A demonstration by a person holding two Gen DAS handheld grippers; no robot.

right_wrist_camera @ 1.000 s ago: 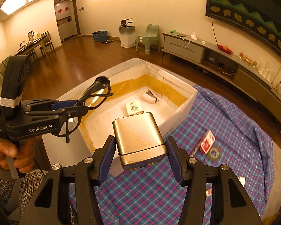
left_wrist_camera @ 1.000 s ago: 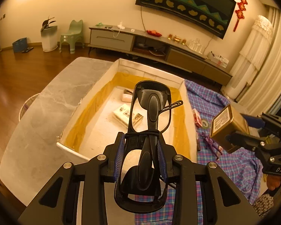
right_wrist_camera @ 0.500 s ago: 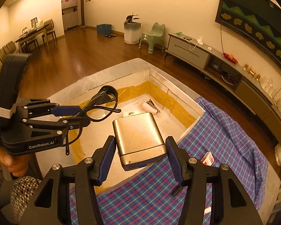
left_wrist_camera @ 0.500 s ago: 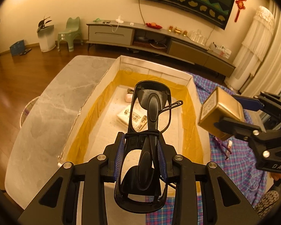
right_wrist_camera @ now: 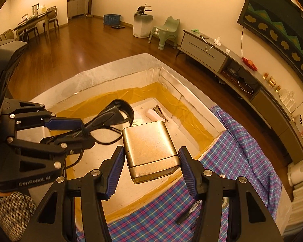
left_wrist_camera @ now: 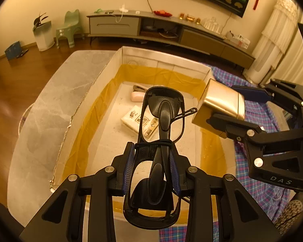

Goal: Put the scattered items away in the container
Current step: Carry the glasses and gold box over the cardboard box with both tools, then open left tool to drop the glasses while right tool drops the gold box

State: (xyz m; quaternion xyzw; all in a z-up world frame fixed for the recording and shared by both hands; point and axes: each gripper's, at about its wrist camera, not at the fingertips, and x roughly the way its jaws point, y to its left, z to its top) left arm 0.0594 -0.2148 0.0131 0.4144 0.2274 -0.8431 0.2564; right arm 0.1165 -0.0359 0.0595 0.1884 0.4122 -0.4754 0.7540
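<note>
— What's in your left claw (left_wrist_camera: 153,166)?
— Your left claw is clenched on the folded black-framed plastic glasses (left_wrist_camera: 161,125), held above the open white foam box with the yellow lining (left_wrist_camera: 165,63).
— And your right claw (right_wrist_camera: 150,168)?
— It grips the gold rectangular metal tin (right_wrist_camera: 149,148) between its blue pads (right_wrist_camera: 115,169), hanging over the box's near right wall, close beside the glasses.
— Anything inside the box?
— A white printed packet (left_wrist_camera: 134,119) lies on the floor, a pale bar (left_wrist_camera: 138,96) further back. The box sits on your grey marble table (left_wrist_camera: 50,109), touching the blue and purple plaid cloth (right_wrist_camera: 238,151).
</note>
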